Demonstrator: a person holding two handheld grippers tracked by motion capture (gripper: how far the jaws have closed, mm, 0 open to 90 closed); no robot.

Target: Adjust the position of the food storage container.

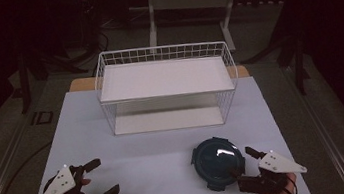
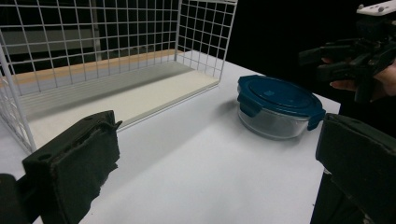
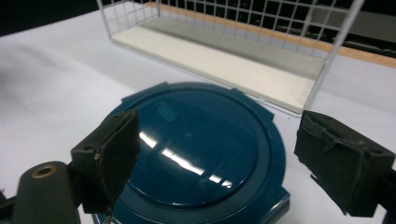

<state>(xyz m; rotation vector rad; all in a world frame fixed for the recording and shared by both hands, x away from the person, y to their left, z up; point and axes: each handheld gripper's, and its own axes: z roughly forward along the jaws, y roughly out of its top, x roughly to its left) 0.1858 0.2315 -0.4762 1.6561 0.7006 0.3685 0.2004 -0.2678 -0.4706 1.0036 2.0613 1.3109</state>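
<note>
A round glass container (image 1: 217, 161) with a dark blue clip lid stands on the white table at the front right. My right gripper (image 1: 241, 162) hovers at its right edge, open, with the jaws spread wider than the lid (image 3: 196, 144) and no pad touching it. My left gripper (image 1: 108, 176) rests at the front left, open and with nothing between its jaws. In the left gripper view the container (image 2: 275, 105) sits ahead to the right, and the right gripper (image 2: 327, 60) hangs beyond it.
A white wire rack (image 1: 166, 85) with two shelves stands at the middle back of the table; its lower shelf (image 2: 116, 88) lies near table level. The white table top (image 1: 149, 165) stretches between the two grippers. Dark floor and stand legs surround the table.
</note>
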